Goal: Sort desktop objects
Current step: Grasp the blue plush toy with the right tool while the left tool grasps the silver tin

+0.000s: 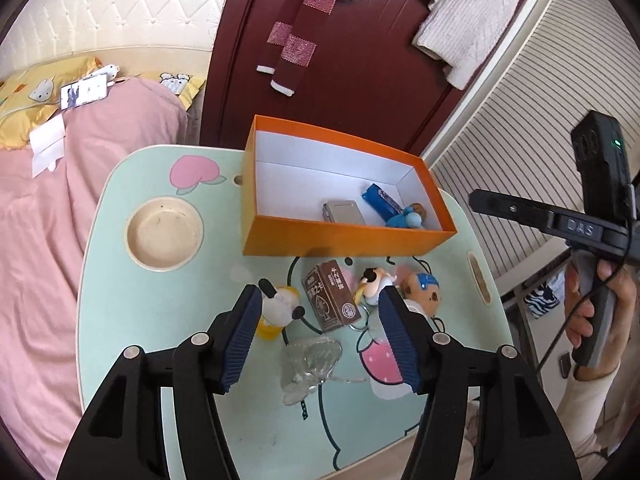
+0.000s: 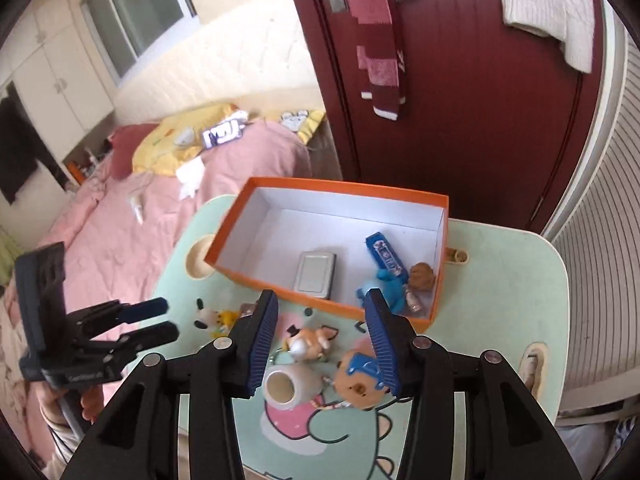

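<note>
Above toys (image 1: 424, 290), both grippers empty

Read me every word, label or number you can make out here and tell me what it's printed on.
"DAS": on the right hand-held gripper, along its black body.
Brown card box: Chinese characters and a spade emblem, too small to read.
Blue pack in the orange box: print blurred.
Left hand-held gripper: label blurred.

Matt cardboard box (image 1: 344, 240), plush bear (image 2: 358, 384)

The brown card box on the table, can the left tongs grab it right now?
Probably yes. The left tongs are open and empty, the brown card box lies just ahead between them, with only small toys beside it.
</note>
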